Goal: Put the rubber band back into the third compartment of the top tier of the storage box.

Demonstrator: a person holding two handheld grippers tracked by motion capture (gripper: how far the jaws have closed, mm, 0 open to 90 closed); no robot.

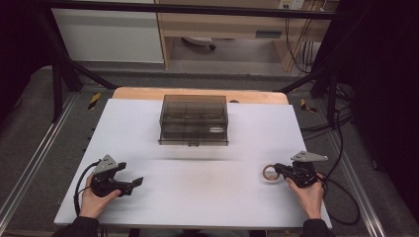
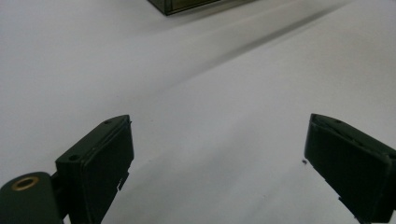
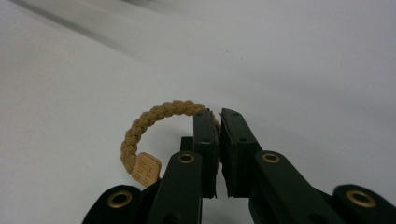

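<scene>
White worktop (image 1: 197, 192), box (image 1: 193, 120) at its far edge.
Your right gripper (image 3: 219, 116) is clenched on the bracelet (image 3: 140, 128) near the right edge; your left gripper (image 2: 215, 154) gapes, holding nothing.

Your high view looks forward and down from above your side of the table (image 1: 197, 197), taking in its whole white top and the floor beyond. Your left gripper view sits low and close to the surface, facing along its own jaws toward what seems to be a corner of the smoky box (image 2: 187, 5), which the high view shares (image 1: 193, 120). Your right gripper view rides just as low, near the braided ring (image 3: 154, 122), also seen from above (image 1: 269, 172).
</scene>
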